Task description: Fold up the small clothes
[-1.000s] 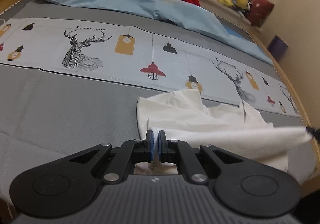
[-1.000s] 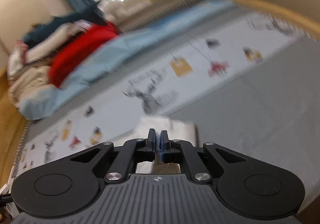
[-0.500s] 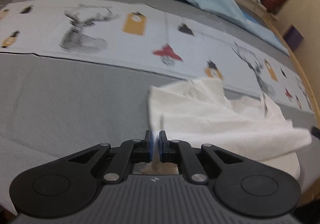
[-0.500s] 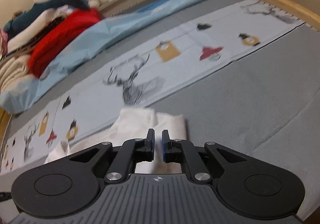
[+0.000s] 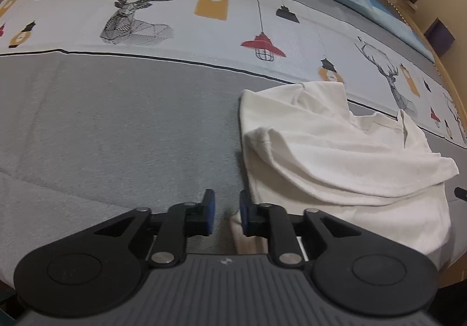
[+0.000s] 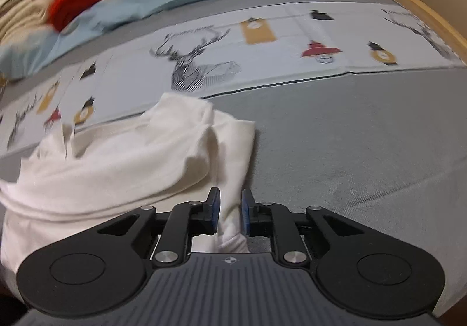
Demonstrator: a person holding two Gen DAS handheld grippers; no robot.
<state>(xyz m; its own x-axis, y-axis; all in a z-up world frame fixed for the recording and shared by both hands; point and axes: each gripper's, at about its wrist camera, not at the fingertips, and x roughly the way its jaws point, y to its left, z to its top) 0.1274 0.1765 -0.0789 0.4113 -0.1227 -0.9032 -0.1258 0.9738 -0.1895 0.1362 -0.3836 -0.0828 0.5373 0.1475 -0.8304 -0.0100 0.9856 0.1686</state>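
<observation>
Left wrist view: left gripper (image 5: pixel 224 210) has blue-padded jaws apart over grey knit bedsheet (image 5: pixel 116 127), with a soft, rumpled white garment (image 5: pixel 335 157) just beside its right finger. Right wrist view: right gripper (image 6: pixel 230 213) also parted, white cloth edge lying loose between its pads, blurry.

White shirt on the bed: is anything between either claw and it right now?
Nothing visible. The left claw is open over bare grey bedspread, with the white shirt edge right beside its right finger. The right claw is open with shirt fabric already lying between its fingers.
</observation>
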